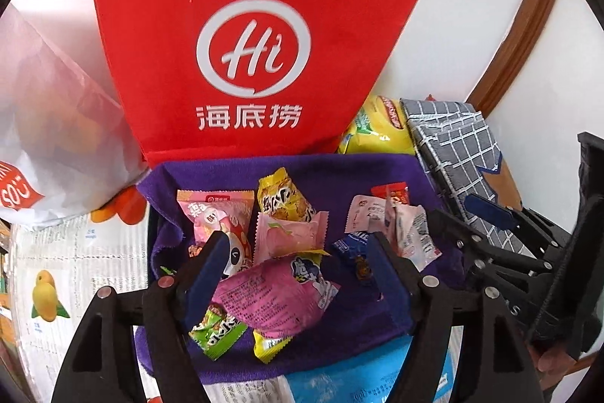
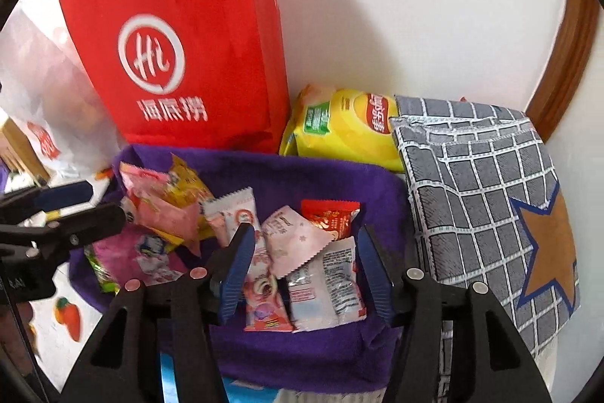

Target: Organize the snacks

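Right wrist: snack packets (image 2: 317, 274) between parted right gripper (image 2: 307, 263) fingers.

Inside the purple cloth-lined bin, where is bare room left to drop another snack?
Bare purple cloth shows along the near edge below the white packets, and the far strip before the red bag. The left half is crowded with overlapping pink and yellow packets.

Ahead of the tool (image 2: 302, 267), glossy plastic snack packets (image 2: 324, 282) lie on soft, fuzzy purple cloth (image 2: 321, 176); behind it stands a matt red fabric bag (image 2: 196, 6).
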Motion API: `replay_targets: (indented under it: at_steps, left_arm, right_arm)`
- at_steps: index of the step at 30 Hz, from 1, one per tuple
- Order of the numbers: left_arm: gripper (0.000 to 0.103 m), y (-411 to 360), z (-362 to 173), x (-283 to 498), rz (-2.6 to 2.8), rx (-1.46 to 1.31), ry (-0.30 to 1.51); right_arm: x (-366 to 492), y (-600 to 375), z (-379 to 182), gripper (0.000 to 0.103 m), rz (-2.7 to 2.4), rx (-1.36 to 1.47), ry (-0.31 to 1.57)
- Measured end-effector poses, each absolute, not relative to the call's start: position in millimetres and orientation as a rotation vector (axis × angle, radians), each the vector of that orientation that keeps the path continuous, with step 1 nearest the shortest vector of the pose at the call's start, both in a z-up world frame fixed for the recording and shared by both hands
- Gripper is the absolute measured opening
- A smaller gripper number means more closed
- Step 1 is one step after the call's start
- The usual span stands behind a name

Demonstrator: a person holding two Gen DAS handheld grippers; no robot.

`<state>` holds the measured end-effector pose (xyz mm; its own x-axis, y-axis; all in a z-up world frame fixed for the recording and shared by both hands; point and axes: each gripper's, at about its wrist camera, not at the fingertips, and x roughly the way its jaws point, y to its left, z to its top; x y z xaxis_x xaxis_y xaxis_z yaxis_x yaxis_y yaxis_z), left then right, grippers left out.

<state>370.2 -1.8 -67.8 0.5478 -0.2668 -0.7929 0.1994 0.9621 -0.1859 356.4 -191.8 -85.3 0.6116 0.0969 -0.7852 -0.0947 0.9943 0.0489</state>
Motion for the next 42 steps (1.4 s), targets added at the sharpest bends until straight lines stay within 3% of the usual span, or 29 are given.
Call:
replay_targets:
  at_steps: [13, 20, 32, 38, 42]
  left_arm:
    - [0.076, -8, -23, 286, -0.271, -0.027, 0.876]
    - [0.084, -2, -1, 218, -0.268, -0.027, 0.830]
    - [0.092, -2, 15, 114, -0.192, -0.041, 0.760]
    - [0.093, -9, 18, 74, -0.178, -0.043, 0.736]
    - [0.093, -12, 20, 49, -0.144, -0.034, 0.711]
  right_arm:
    - [276, -188, -20, 0.065, 0.091, 0.057, 0.837]
    - [213, -184, 4, 0.069, 0.060, 0.057, 0.785]
    - [111, -203, 13, 0.070, 0.037, 0.115, 0.772]
    - [65, -208, 14, 0.078, 0.024, 0.118, 0.734]
    - [38, -209, 18, 0.094, 0.007, 0.085, 0.692]
